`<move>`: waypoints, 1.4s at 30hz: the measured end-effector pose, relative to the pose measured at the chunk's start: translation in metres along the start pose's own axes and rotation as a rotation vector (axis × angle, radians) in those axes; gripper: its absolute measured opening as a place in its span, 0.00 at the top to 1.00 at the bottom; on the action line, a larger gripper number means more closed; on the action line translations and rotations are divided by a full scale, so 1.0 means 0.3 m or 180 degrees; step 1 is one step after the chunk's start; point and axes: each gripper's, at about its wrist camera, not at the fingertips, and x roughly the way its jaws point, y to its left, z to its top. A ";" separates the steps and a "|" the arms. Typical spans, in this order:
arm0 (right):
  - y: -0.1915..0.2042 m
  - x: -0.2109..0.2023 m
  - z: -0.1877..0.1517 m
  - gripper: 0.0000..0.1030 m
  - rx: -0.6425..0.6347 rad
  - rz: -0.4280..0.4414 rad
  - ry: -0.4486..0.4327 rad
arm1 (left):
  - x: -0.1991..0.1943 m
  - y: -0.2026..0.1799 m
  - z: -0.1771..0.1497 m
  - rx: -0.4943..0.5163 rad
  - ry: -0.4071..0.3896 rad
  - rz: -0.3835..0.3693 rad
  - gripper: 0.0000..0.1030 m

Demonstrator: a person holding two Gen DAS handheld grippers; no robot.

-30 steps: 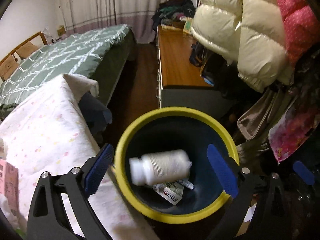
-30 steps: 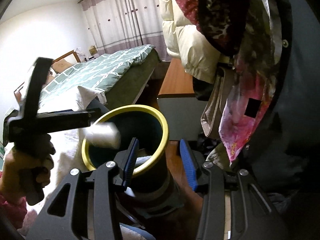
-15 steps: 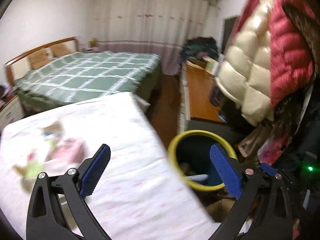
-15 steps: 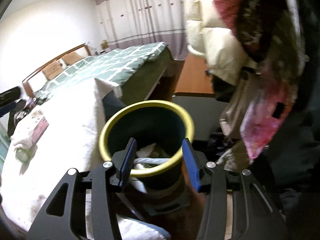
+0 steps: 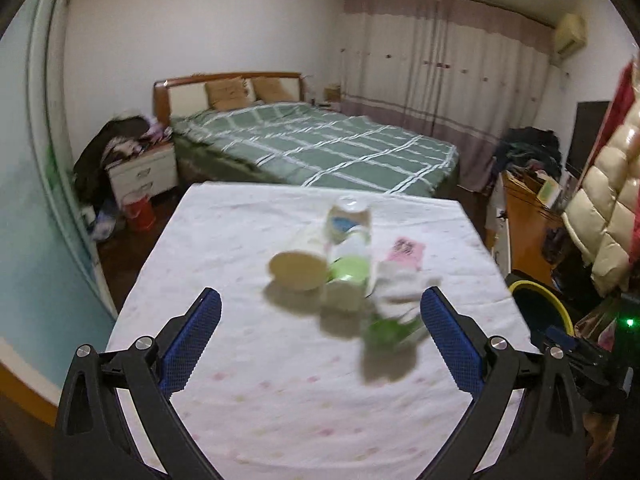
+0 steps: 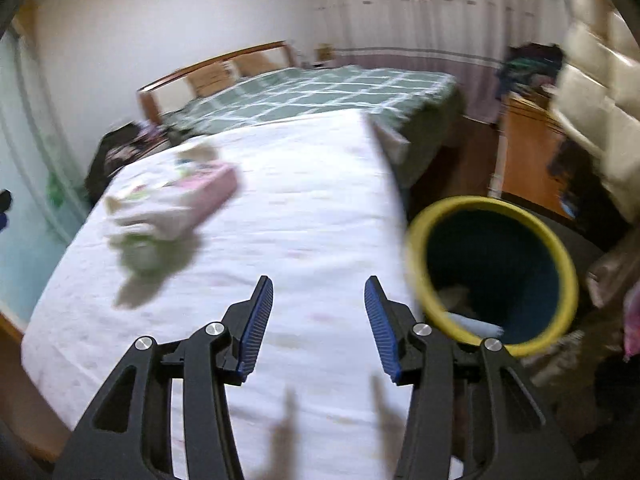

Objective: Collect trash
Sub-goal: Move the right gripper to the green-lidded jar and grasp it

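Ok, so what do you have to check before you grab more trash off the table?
1. Left gripper empty and open: ok.
2. Right gripper empty, jaws apart: ok.
3. Trash pile on the white tablecloth within view: ok, ahead of the left gripper.
4. Which piece to take first: cannot tell, the picture is blurred.
5. Yellow-rimmed bin upright beside the table with room inside: ok.
6. Pink box is trash or not: cannot tell.

— Where's the trash?
— A blurred heap (image 5: 344, 264) on the white cloth, ahead of the left tongs' open tips: paper cup on its side, upright can, crumpled tissue, pink box.
— And the bin?
— Yellow-rimmed (image 6: 490, 268), right of the right tongs.
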 end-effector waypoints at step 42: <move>0.514 0.381 0.085 0.38 -0.0790 0.1108 0.0645 | 0.130 0.108 -0.143 -0.0264 0.0390 -0.0182 0.05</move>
